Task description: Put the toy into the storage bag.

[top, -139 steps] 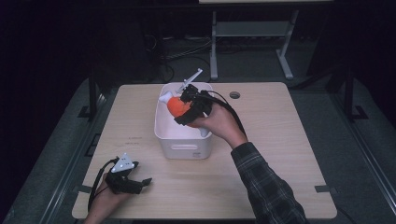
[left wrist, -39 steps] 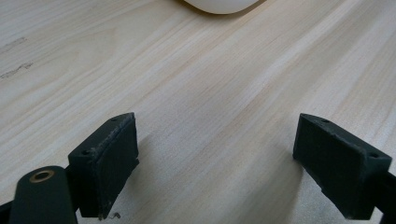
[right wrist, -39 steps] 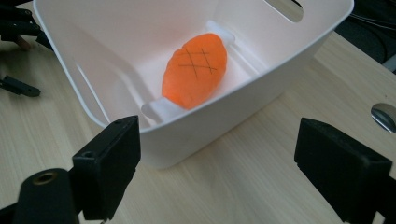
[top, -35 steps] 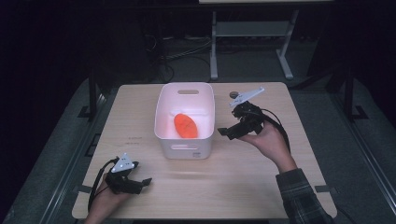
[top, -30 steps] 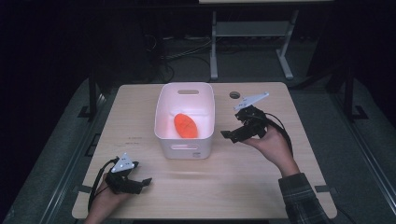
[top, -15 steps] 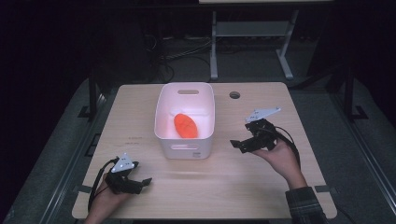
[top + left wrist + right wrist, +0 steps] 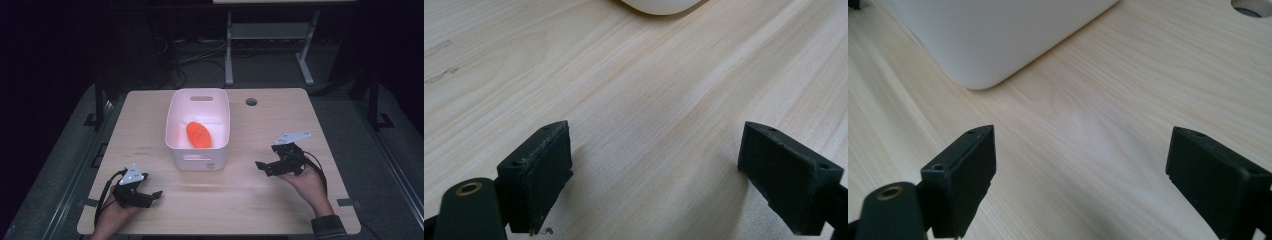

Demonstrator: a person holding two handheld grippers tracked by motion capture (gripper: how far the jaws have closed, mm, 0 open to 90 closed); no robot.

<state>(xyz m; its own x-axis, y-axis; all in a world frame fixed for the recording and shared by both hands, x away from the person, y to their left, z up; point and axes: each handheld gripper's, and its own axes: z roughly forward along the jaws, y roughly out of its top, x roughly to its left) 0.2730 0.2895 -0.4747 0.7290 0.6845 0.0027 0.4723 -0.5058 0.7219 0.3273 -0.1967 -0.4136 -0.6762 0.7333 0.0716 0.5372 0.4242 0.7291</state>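
Observation:
A white bin stands in the middle of the wooden table. An orange oval object lies on the bin's floor. My right gripper hovers low over the table to the right of the bin and points left toward it. Its jaws have just been opening, and in the right gripper view they stand apart over bare wood, with the bin's corner ahead. My left gripper rests at the front left, open, nothing between its jaws.
A round cable hole sits in the table's back right, also seen in the right gripper view as a hole. The bin's lower edge lies ahead of the left gripper. Dark floor surrounds the table.
The right gripper, which earlier held the orange object over the bin, has come away empty, moving right, toward the front edge and down to the table. The left gripper has stayed put.

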